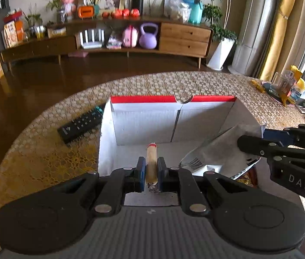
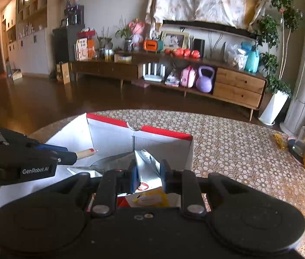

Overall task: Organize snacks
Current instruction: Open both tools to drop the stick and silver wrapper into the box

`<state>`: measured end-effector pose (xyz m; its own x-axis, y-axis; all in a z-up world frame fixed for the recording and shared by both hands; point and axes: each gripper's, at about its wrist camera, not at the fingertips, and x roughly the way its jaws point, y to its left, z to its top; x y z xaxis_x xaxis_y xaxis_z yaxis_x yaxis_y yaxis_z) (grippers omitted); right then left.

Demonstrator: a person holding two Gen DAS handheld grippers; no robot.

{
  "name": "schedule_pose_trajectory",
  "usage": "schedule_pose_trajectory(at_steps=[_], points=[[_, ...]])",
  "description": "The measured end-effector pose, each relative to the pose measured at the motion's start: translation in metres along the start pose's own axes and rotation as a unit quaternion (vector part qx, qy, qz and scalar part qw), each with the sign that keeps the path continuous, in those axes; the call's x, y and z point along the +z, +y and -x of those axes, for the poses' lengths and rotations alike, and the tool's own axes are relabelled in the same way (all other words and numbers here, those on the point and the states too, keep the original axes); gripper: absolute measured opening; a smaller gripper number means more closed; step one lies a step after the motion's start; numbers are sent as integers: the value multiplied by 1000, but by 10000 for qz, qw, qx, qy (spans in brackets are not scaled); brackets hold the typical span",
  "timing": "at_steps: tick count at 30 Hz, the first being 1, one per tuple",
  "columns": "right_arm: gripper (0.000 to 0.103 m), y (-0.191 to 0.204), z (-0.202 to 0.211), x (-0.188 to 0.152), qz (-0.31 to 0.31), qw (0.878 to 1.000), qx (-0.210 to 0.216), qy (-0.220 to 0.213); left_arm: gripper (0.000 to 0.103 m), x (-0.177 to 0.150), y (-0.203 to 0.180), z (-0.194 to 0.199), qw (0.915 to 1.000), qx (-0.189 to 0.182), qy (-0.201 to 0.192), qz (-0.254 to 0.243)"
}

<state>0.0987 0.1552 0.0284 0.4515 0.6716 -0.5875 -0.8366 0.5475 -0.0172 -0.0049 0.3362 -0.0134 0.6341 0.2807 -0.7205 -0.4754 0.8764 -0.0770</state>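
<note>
A white cardboard box with a red rim [image 1: 143, 116] stands open on the patterned table. My left gripper [image 1: 151, 172] is shut on a tan sausage stick with a red tip [image 1: 151, 157] and holds it over the box's inside; the stick also shows in the right wrist view [image 2: 86, 152]. My right gripper [image 2: 147, 173] is shut on a silver foil snack bag [image 2: 146, 164], which reaches into the box's right side; the bag also shows in the left wrist view [image 1: 215, 153]. The box [image 2: 113, 133] fills the lower middle of the right wrist view.
A black remote control [image 1: 81, 125] lies on the table left of the box. A glass, a bottle and small items [image 1: 290, 86] crowd the table's far right edge. Beyond the table are dark floor and a long wooden sideboard [image 1: 185, 38].
</note>
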Motion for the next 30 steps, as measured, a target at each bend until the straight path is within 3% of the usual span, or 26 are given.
schedule_pose_trajectory(at_steps=[4, 18, 27, 30], points=[[20, -7, -13, 5, -189, 9991, 146, 344, 11, 4, 2, -12, 9998, 8, 189, 41], [23, 1, -23, 1, -15, 9974, 40, 718, 11, 7, -9, -26, 9991, 86, 401, 60], [33, 4, -1, 3, 216, 9989, -174, 378, 12, 11, -25, 3, 9998, 130, 109, -69], [36, 4, 9, 7, 300, 9991, -191, 231, 18, 10, -32, 17, 9998, 109, -87, -119]])
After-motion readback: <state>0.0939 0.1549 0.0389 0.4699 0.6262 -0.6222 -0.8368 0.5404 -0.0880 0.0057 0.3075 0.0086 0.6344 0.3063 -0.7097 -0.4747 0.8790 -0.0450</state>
